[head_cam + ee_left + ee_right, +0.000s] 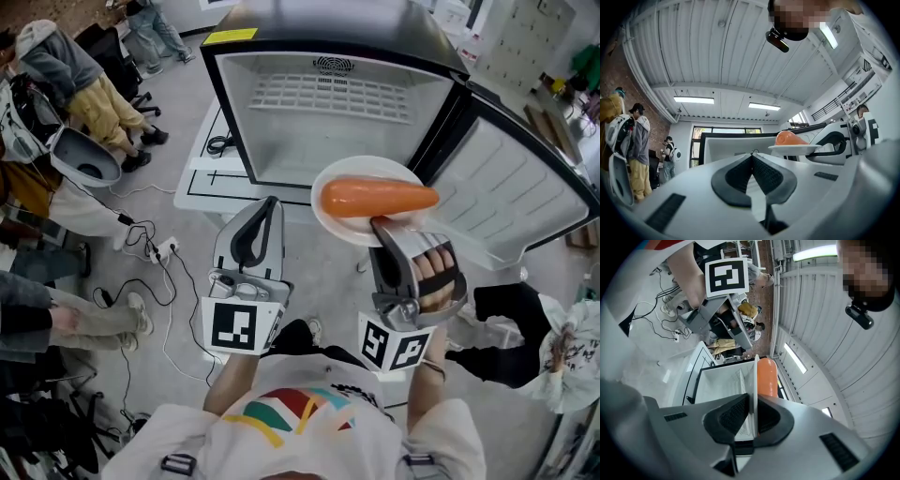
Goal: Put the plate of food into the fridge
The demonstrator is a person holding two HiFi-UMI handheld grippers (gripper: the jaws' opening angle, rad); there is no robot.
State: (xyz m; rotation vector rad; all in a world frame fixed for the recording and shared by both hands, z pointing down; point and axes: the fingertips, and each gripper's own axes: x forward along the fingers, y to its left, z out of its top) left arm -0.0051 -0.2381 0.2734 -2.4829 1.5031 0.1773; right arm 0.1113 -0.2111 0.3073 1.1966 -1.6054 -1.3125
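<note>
- The right gripper (380, 225) is clamping the near rim of the white plate (361, 169), one jaw pressing on each face of the rim, and a hand (433, 272) is wrapping round its handle.
- The plate is hovering roughly level just in front of the fridge (328, 56), outside the open compartment and toward its door side.
- The orange food (380, 198), long and carrot-shaped, is lying across the plate, its thinner end pointing toward the fridge's door (525, 187).
- The fridge is standing open, the door hanging wide to one side and a wire shelf (333, 94) showing at the back of the white interior.
- The left gripper (272, 204) is hanging in front of the fridge just beside the plate without touching it; its jaws are pressing together with nothing between them.
- People (89, 80) are standing well off on the side of the fridge away from the door.
- Cables (159, 272) are trailing over the floor (187, 122) on that same side of the fridge.
</note>
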